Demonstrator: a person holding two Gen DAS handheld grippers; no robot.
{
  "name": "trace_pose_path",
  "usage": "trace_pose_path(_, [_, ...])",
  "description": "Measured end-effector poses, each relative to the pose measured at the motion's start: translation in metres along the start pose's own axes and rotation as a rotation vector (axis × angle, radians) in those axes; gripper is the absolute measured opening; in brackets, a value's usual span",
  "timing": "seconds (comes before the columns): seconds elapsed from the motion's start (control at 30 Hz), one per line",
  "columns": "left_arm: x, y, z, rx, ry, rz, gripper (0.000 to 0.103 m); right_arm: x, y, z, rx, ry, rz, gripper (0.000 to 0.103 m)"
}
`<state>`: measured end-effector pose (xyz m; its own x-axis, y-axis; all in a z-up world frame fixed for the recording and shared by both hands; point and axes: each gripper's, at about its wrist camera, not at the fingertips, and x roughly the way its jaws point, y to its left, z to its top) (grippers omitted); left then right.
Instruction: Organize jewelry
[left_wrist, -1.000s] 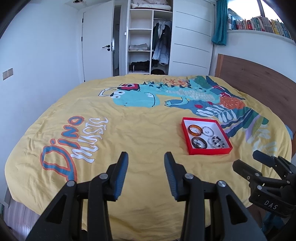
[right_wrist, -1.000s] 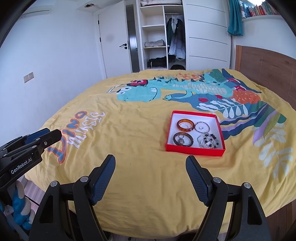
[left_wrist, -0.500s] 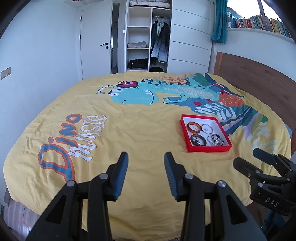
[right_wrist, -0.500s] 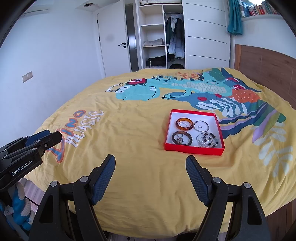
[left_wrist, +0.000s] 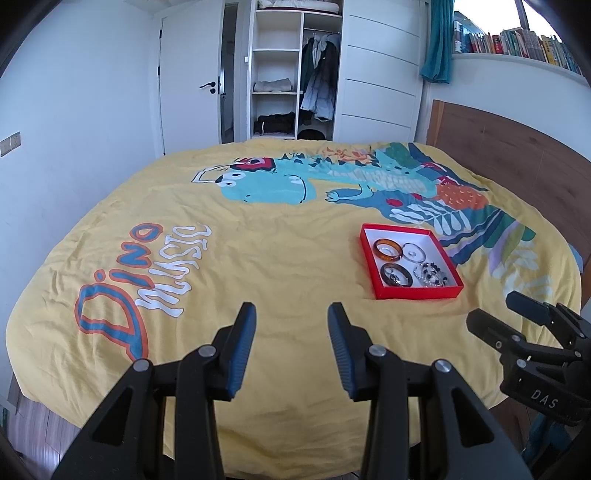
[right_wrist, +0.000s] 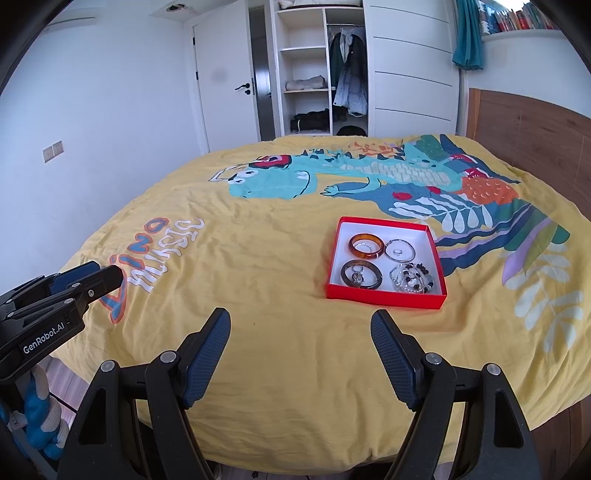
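Observation:
A red box (right_wrist: 384, 298) with a white inside lies on the yellow dinosaur bedspread (right_wrist: 280, 258), right of centre. In it are an amber bangle (right_wrist: 364, 254), a dark brown bangle (right_wrist: 345, 275), a thin clear bangle (right_wrist: 386, 249) and beaded bracelets (right_wrist: 413, 278). The same box (left_wrist: 417, 293) shows in the left wrist view. My left gripper (left_wrist: 291, 314) hovers open over the bed's near edge, left of the box. My right gripper (right_wrist: 301, 317) is open wider, just short of the box. Neither holds anything.
The wooden headboard (left_wrist: 517, 162) runs along the bed's right side. Beyond the bed are a white door (left_wrist: 188, 81) and an open wardrobe (left_wrist: 295, 74) with clothes. Each gripper appears in the other's view: right gripper (left_wrist: 495, 310), left gripper (right_wrist: 105, 269).

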<state>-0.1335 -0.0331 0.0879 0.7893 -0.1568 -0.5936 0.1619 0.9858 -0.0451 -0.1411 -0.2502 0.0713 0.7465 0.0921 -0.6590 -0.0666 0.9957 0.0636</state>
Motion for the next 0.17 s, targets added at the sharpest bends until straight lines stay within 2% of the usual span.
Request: trace_pose_path(0.17, [0.0002, 0.0006, -0.0003, 0.0, 0.001, 0.0, 0.038, 0.0011, -0.0014, 0.0001, -0.001, 0.002, -0.005, 0.078])
